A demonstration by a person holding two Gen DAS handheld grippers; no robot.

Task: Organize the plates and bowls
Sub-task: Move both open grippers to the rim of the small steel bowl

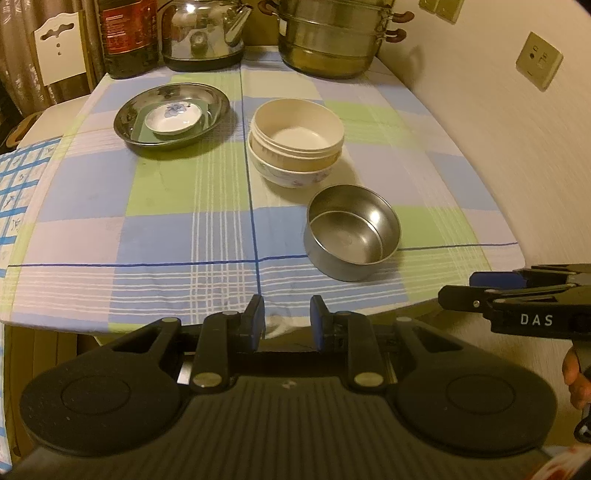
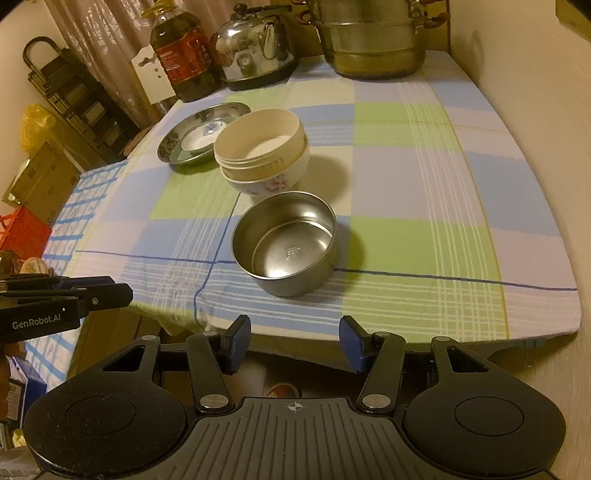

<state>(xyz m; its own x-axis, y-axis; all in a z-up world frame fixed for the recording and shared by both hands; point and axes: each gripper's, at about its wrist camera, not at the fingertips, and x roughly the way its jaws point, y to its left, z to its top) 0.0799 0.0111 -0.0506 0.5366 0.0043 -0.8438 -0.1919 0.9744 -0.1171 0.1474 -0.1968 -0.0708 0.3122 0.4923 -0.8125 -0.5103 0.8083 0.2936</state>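
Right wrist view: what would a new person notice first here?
Probably the empty steel bowl, standing alone nearest the table's front edge on the checked tablecloth. Just behind it, a cream bowl sits nested inside a flowered bowl. Farther back to the left, a steel plate holds a small white dish.

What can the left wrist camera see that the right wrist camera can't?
Only the left wrist view shows the wall socket and the left gripper from behind, jaws apart and empty. Only the right wrist view shows the black rack, the yellow bag and the right gripper from behind, jaws wider and empty. Both show the steel bowl, the stacked bowls, the steel plate holding a small dish, the kettle and the steamer pot.
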